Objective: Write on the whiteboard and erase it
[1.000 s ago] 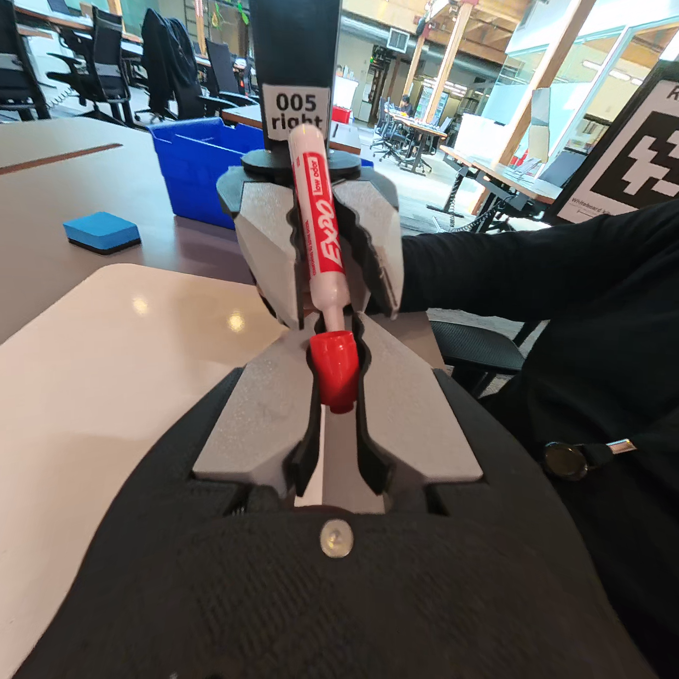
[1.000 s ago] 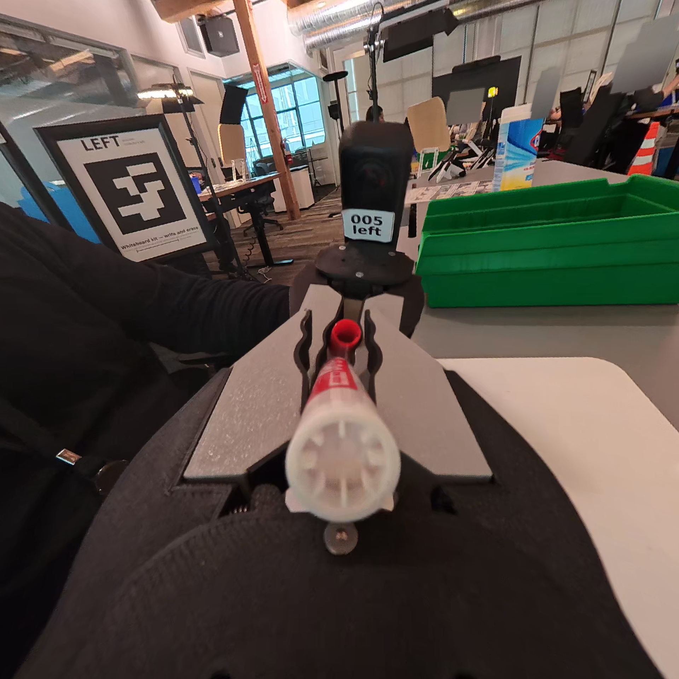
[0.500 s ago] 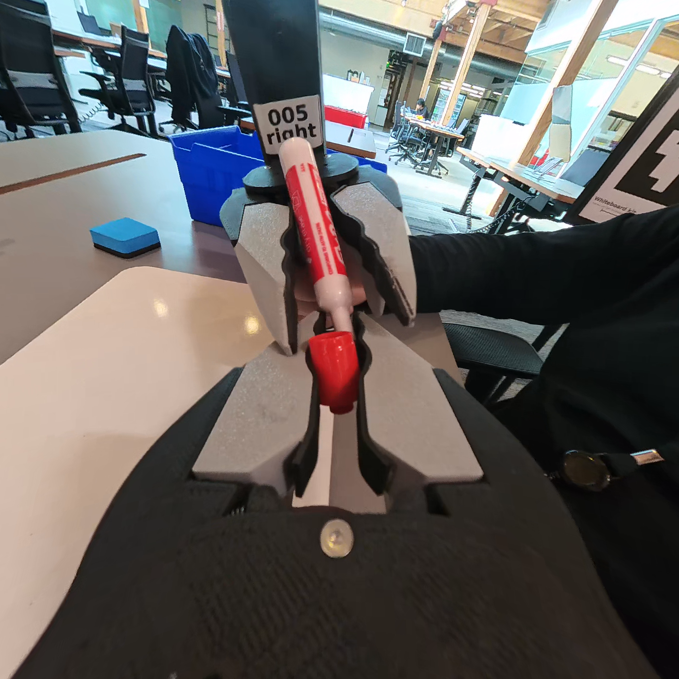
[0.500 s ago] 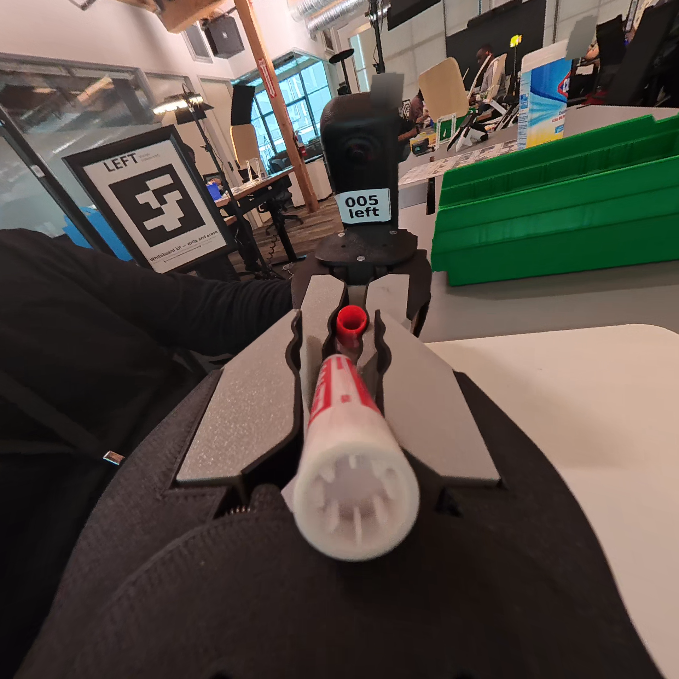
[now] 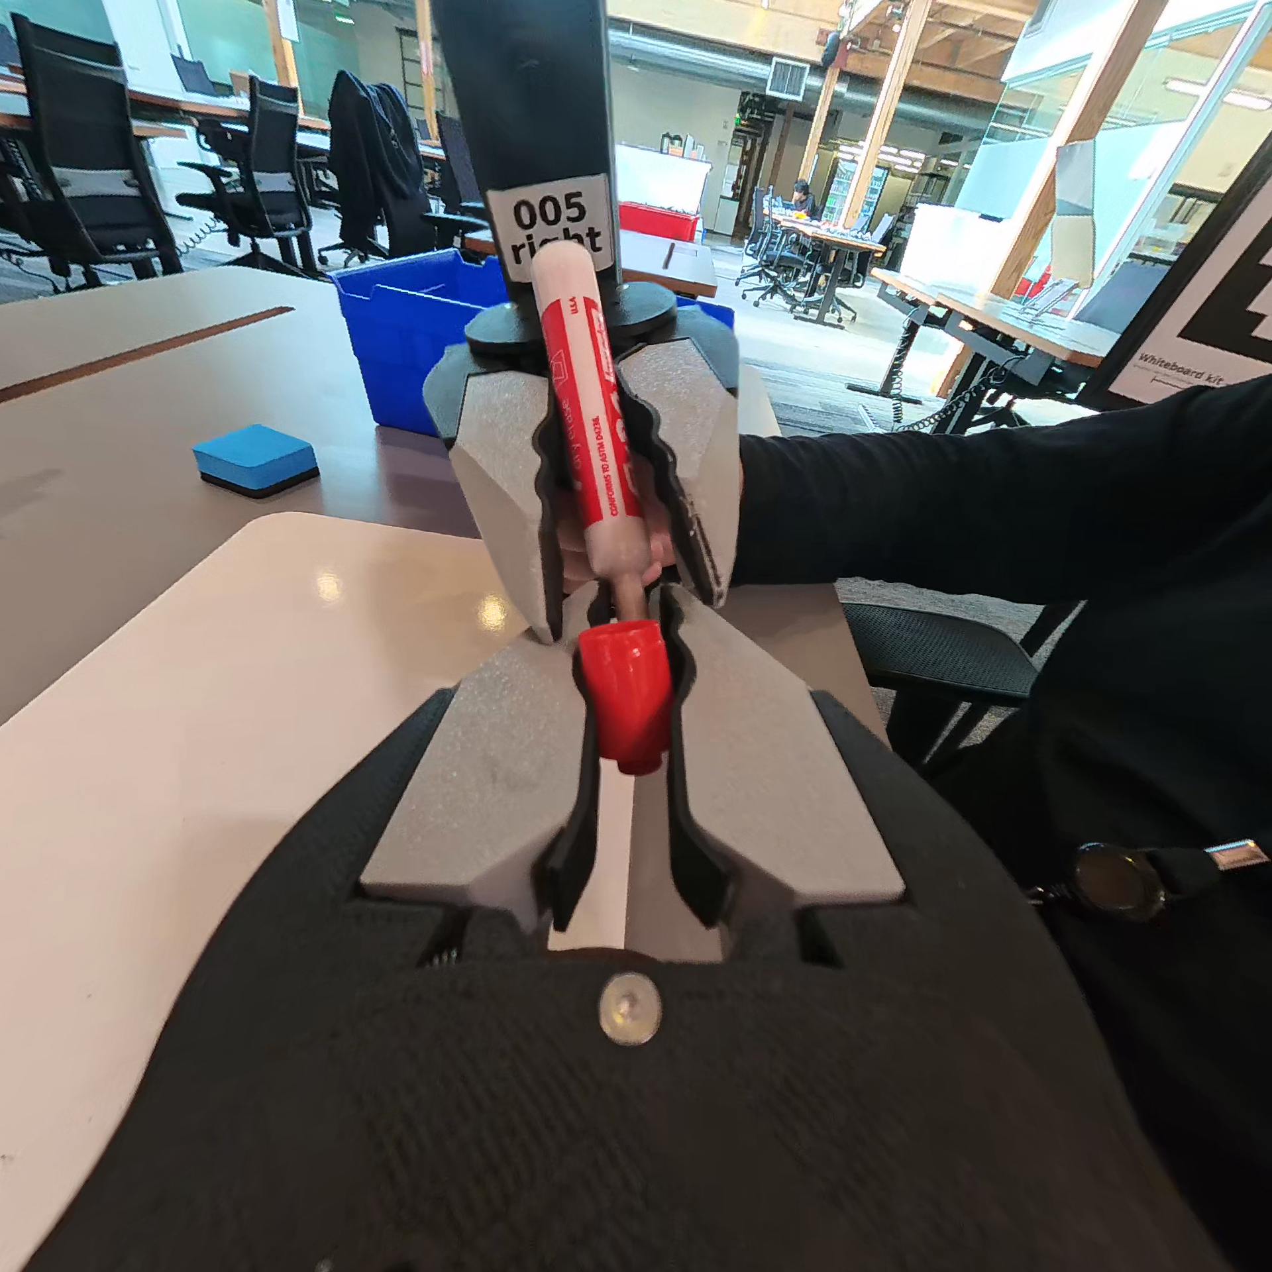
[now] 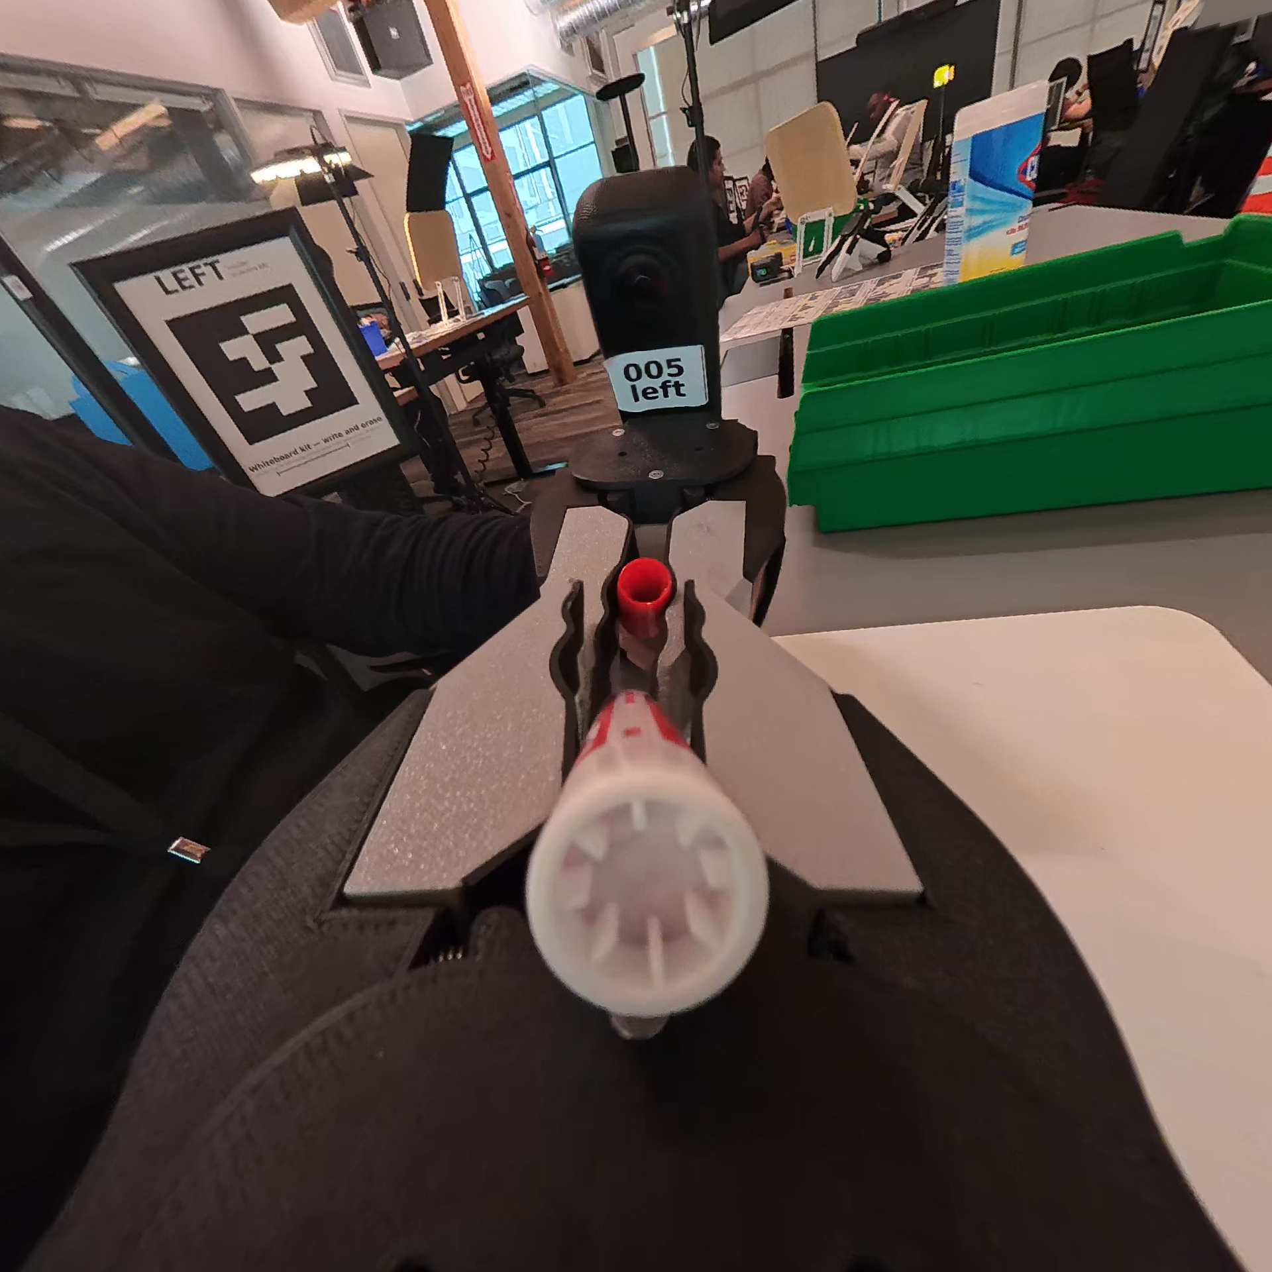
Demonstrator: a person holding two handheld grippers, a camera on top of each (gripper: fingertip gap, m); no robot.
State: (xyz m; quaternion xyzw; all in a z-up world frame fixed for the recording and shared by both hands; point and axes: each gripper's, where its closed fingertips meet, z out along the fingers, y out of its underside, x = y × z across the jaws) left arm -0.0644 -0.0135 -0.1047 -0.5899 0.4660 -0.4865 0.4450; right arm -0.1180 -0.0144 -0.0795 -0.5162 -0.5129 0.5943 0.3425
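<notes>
The blue eraser [image 5: 255, 460] lies on the surface [image 5: 103, 385] toward its far left, well apart from both tools, just beyond the far edge of the whiteboard [image 5: 206, 688], which lies flat on the surface under the two tools. A blue bin [image 5: 406, 330] stands behind it near the surface's far edge. The left hand-held gripper [image 5: 623, 678] points forward over the whiteboard with its fingers [image 5: 495, 757] closed on the red cap [image 5: 623, 688], which sits upright near their tips, its open mouth facing the other tool. The marker [image 5: 595, 427], white with a red label, is clamped in the right hand-held gripper [image 5: 606, 550], which faces the left one tip to tip; the marker's narrow neck reaches down to the cap's mouth, and whether the nib is inside it I cannot tell. In the right wrist view the marker's butt end [image 6: 647, 895] points at the camera and the cap [image 6: 643, 595] shows beyond it. A black-sleeved arm [image 5: 963, 495] reaches in from the right to the right tool. A green bin [image 6: 1032, 399] stands on the surface at the far right.
</notes>
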